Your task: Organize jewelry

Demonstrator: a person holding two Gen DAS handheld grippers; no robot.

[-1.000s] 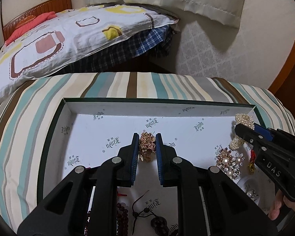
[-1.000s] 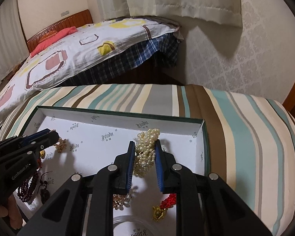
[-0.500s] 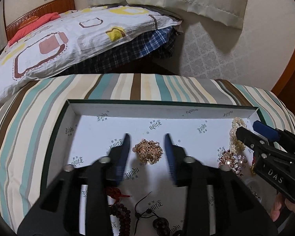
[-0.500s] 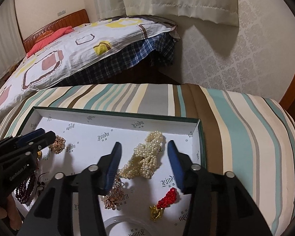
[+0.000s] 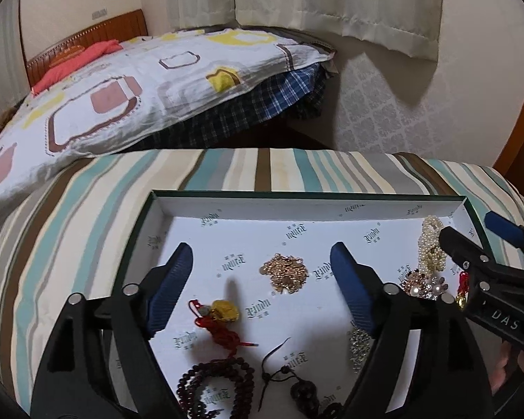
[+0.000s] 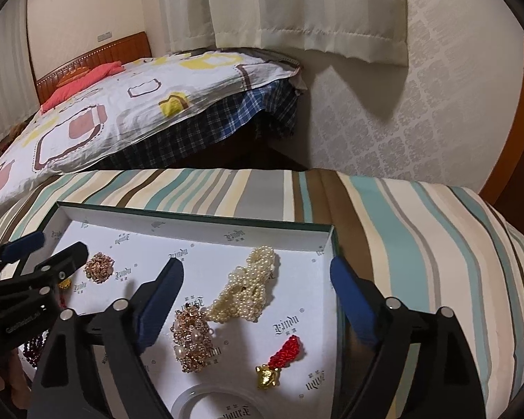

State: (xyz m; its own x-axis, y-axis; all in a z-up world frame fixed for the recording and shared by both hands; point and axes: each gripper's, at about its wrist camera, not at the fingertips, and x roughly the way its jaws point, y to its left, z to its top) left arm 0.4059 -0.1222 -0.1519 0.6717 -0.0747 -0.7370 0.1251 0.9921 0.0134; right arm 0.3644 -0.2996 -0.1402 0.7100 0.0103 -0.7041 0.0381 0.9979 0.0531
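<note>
A white-lined box lid [image 5: 297,206] [image 6: 192,220] on a striped cloth holds the jewelry. My left gripper [image 5: 262,279] is wide open and empty, above a rose-gold chain cluster [image 5: 285,272] [image 6: 99,267] lying on the lining. My right gripper [image 6: 256,300] is wide open and empty, above a pearl strand [image 6: 248,289] [image 5: 431,244] by the lid's right wall. A pearl-and-crystal brooch [image 6: 192,340] [image 5: 424,284] lies beside the pearls.
A gold charm on red cord [image 5: 220,312], dark bead strands [image 5: 216,380], a silver chain [image 5: 358,347], a red tassel with gold charm [image 6: 279,363] and a round clear dish [image 6: 213,405] also lie in the lid. A bed [image 5: 122,83] stands behind.
Both grippers have opened wide and let go: the left released the rose-gold cluster, the right released the pearl strand. Both have pulled back and up from the lid.
</note>
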